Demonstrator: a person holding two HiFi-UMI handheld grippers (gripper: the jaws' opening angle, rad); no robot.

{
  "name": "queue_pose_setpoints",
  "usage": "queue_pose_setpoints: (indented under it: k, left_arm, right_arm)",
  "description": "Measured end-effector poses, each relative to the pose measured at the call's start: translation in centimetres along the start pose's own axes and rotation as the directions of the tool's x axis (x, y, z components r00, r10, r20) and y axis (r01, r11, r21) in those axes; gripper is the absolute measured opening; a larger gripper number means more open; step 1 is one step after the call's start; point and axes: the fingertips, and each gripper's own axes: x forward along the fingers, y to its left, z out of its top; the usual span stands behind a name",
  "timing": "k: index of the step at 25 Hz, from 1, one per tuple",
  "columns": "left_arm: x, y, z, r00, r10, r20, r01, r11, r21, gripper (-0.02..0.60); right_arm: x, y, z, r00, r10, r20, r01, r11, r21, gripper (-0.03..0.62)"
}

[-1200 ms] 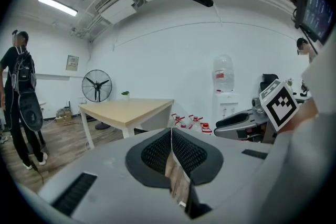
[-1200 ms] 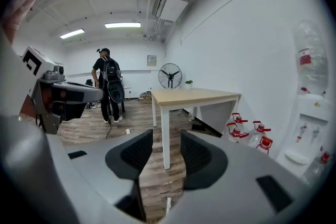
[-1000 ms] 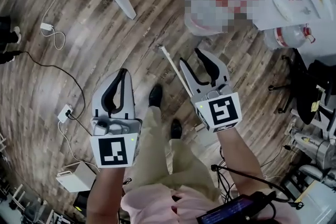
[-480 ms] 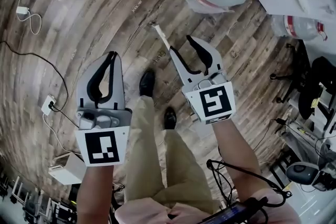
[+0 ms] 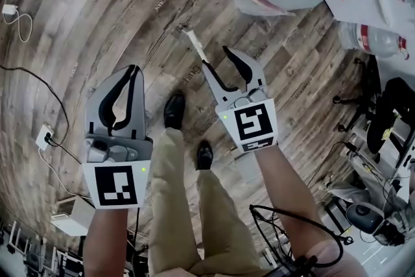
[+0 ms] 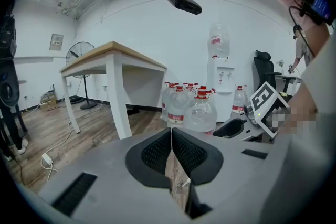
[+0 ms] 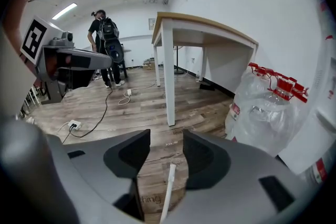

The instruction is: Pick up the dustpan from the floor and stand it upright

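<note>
The left gripper (image 6: 171, 140) holds its jaws pressed together. Past it stands a white table (image 6: 118, 102) (pale wooden top), with water bottles (image 6: 195, 110) clustered just beside it and the right gripper (image 6: 237, 127) at the right.

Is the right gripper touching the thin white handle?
Apart. In the right gripper view, wood floor shows on both sides of the thin white handle inside the open right gripper.

Your right tool (image 5: 216, 56) covers the lower end of the dustpan handle (image 5: 194, 42); its pan is out of your sight.
</note>
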Motion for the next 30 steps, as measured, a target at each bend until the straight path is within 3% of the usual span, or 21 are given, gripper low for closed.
queue_pose_setpoints:
  k: [9,18,30]
  left_arm:
    - [1.9,1.2,-5.0,1.0,0.006,-0.015,-0.006,1.0,-0.016,0.015]
    - [3.3,2.2,-9.7,0.999,-0.001,-0.045,0.0,1.0,-0.019,0.015]
    - [5.4,3.0,-12.6,0.999,0.01,-0.05,-0.012,0.999,-0.042,0.015]
  right_arm:
    - [4.6,0.9,-4.9,0.998,0.024,-0.059,-0.026,0.999,-0.039,0.209]
    - [9.0,0.5,-10.2,0.992,0.008,-0.123,-0.01,1.0,-0.015,0.212]
    - [14.5,0.3,-17.4,0.966,0.047,-0.254,-0.061,0.997,-0.05,0.21]
